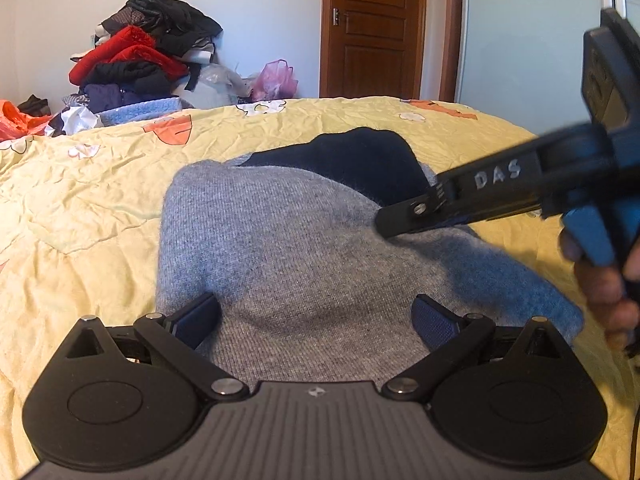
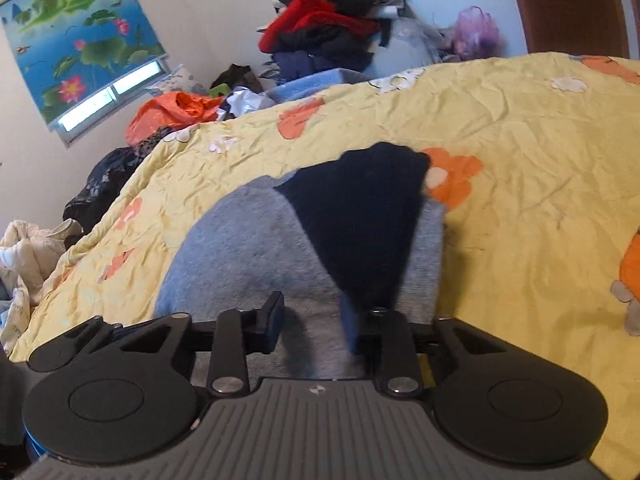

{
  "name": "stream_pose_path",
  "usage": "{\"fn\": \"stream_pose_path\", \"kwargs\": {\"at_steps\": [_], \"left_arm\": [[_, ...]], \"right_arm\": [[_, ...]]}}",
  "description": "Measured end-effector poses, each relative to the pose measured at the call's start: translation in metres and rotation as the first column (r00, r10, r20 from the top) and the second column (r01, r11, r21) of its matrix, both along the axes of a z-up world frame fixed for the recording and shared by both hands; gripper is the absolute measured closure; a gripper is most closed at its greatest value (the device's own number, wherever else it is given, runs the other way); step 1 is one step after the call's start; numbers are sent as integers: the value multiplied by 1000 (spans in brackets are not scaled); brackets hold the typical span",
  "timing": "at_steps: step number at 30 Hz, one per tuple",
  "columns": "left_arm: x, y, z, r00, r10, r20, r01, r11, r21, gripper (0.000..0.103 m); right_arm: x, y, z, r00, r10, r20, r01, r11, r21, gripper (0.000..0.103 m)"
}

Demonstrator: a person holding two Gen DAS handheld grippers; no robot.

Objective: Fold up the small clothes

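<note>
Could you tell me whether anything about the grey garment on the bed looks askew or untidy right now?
The grey sweater lies bunched rather than flat, its navy part skewed across one corner. The yellow bedspread beneath is wrinkled.

Home bedroom — bed with yellow floral quilt (image 1: pixel 120 184), heaped clothes pile (image 1: pixel 140 48) by the wall, wooden door (image 1: pixel 372 28), lotus-print window blind (image 2: pixel 80 52).
</note>
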State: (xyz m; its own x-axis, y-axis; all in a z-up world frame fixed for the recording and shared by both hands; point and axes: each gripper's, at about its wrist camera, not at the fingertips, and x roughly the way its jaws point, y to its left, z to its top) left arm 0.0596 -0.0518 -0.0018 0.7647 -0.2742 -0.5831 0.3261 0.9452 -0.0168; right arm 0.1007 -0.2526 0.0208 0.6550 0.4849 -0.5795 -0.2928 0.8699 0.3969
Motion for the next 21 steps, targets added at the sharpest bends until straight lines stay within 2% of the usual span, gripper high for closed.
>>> {"fn": "stream_pose_path", "kwargs": {"at_steps": [1,3,5,6,8,9,11,12,15,17,19,21], "left_arm": [[0,0,0,1000,1,1,-1,1000,1,0],[-1,0,0,1000,3,3,-3,1000,-2,0],[-1,0,0,1000,5,4,-5,1000,-4,0],[-1,0,0,1000,5,5,-5,1000,-3,0],[-2,-1,0,1000,4,6,-4,1000,3,0],[-3,-3,0,1000,-3,5,3,1000,21,0],[-19,-3,5,998,8,57,-11,998,58,0],[-32,2,9,996,1,87,-6,998,63,0],[-70,22,13,990,-5,143,-9,995,96,0],[-86,34,12,987,7,161,-29,991,134,0],[-94,42,10,987,16,157,-42,985,166,0],[-94,44,6,989,19,149,-49,978,203,0]], "right_arm": [[-6,-1,5,1000,-17,6,17,1000,10,81],[-26,0,15,999,-23,48,22,999,36,68],[-44,4,21,997,10,71,-16,997,80,65],[-49,6,19,997,45,55,-51,993,109,59],[-51,14,4,995,100,-12,-98,989,111,54],[-49,15,-8,995,95,-44,-91,992,85,58],[-50,-2,-12,997,54,-51,-45,986,158,67],[-55,-10,-6,998,21,-58,-11,984,180,64],[-81,-38,14,1000,-13,16,9,967,253,58],[-91,-50,20,999,-32,20,26,973,229,52],[-94,-53,17,999,-35,2,35,984,172,52],[-95,-50,10,999,-18,-27,22,988,153,52]]}}
